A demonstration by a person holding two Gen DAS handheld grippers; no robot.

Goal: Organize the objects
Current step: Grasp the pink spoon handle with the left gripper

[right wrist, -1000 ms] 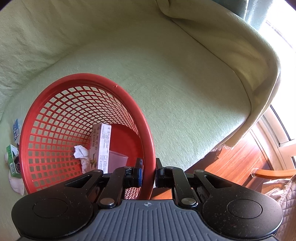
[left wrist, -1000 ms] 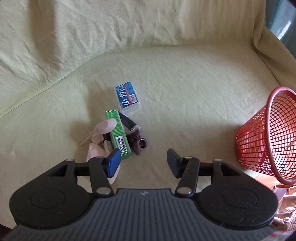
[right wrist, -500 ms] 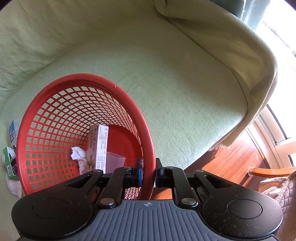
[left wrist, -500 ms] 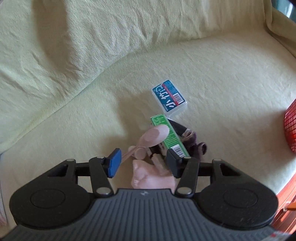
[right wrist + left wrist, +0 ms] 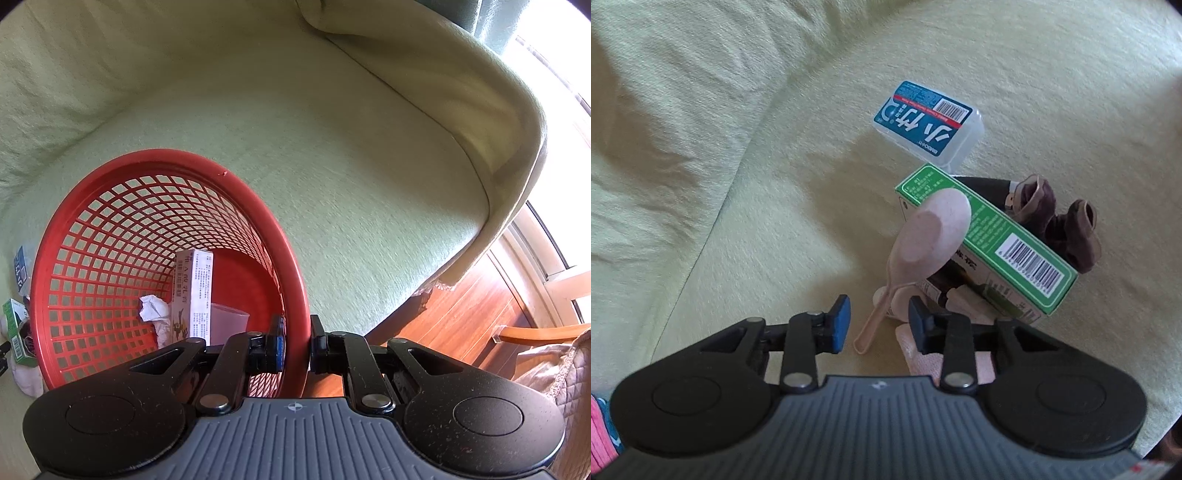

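Left gripper: jaws spread, straddling the spoon handle on the sofa seat beside the green box. Recommend closing squarely on the thin handle, clear of the box. Right gripper: jaws pinching the basket rim; hold steady.

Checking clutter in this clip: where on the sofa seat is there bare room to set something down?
Bare cushion lies left of the spoon, up to the sofa back, and between the red basket and the armrest. It is crowded where the spoon, green box, blue-labelled case and dark socks cluster.
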